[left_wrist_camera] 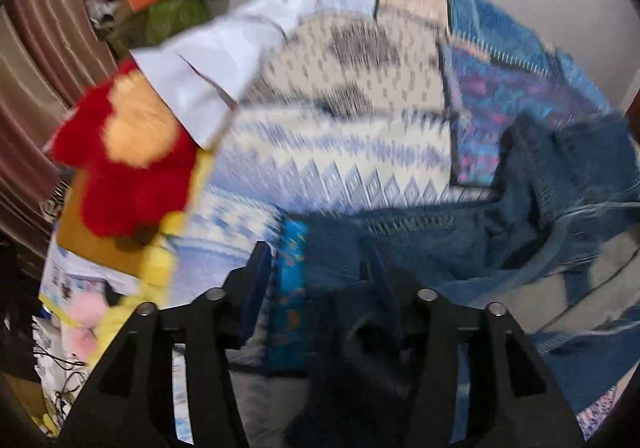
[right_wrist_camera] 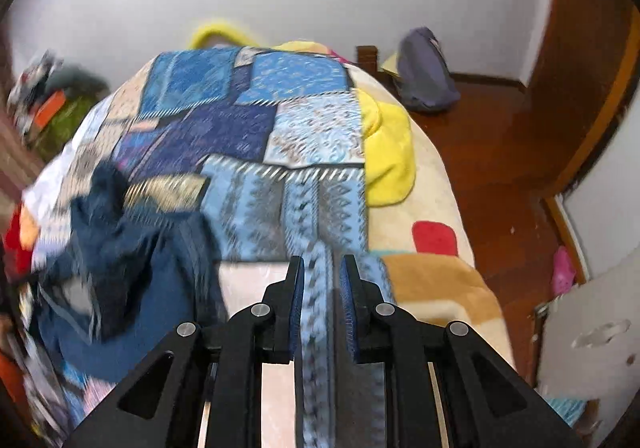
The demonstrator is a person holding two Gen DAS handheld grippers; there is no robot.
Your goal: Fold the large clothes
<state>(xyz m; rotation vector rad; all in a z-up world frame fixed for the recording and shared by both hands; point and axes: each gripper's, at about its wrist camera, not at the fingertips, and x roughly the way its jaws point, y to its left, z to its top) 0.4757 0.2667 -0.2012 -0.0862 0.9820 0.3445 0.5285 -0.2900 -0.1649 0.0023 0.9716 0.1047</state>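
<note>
A large blue patchwork cloth (right_wrist_camera: 256, 135) lies spread over the bed; it also shows in the left wrist view (left_wrist_camera: 348, 151). My right gripper (right_wrist_camera: 323, 272) is shut on the cloth's near edge, a strip of it running between the fingers. My left gripper (left_wrist_camera: 316, 268) stands wide apart over the cloth's edge and a dark blue garment (left_wrist_camera: 520, 215); dark fabric lies between its fingers, and the blur hides whether it grips. The dark blue garment (right_wrist_camera: 128, 248) lies crumpled at the bed's left.
A red and orange plush (left_wrist_camera: 128, 151) and a white cloth (left_wrist_camera: 216, 59) lie at the bed's left. A yellow blanket (right_wrist_camera: 388, 151) and a cream blanket (right_wrist_camera: 440, 288) lie on the right side. A purple bag (right_wrist_camera: 424, 71) sits on the wooden floor (right_wrist_camera: 500, 151).
</note>
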